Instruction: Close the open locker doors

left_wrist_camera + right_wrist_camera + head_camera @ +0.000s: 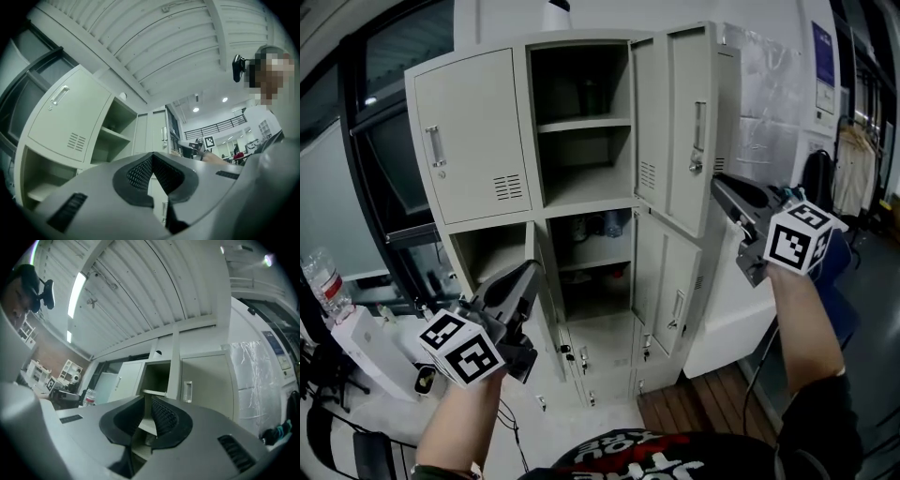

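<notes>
Two doors on the locker (431,84) hang open to the right: the top door (680,103) and the lower door (664,277) under it. The left door (473,141) at the top is closed. The right gripper (719,187) is up high, just beside the top door, its jaws almost together with nothing in them. The left gripper (528,274) is lower down, in front of the open lower boxes, its jaws together and empty
</notes>
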`<control>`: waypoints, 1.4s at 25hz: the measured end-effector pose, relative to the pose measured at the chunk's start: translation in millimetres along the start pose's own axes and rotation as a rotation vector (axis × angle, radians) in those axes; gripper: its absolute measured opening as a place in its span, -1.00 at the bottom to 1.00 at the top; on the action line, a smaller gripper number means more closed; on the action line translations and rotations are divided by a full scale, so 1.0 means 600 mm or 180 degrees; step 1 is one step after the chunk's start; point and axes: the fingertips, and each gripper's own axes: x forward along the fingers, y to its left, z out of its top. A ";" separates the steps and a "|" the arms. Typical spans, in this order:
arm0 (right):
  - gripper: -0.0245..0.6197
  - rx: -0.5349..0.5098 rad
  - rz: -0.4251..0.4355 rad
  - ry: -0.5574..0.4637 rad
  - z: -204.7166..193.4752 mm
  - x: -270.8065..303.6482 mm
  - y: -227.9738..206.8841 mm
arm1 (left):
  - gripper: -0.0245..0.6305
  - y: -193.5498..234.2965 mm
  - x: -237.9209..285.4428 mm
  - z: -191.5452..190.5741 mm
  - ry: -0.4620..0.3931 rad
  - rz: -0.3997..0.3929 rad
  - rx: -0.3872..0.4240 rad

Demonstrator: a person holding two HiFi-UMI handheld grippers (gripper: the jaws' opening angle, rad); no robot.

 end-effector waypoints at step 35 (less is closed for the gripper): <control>-0.39 0.0941 0.1592 -0.0207 0.092 0.099 -0.091 | -0.90 -0.029 0.114 0.062 0.0045 -0.0278 -0.0006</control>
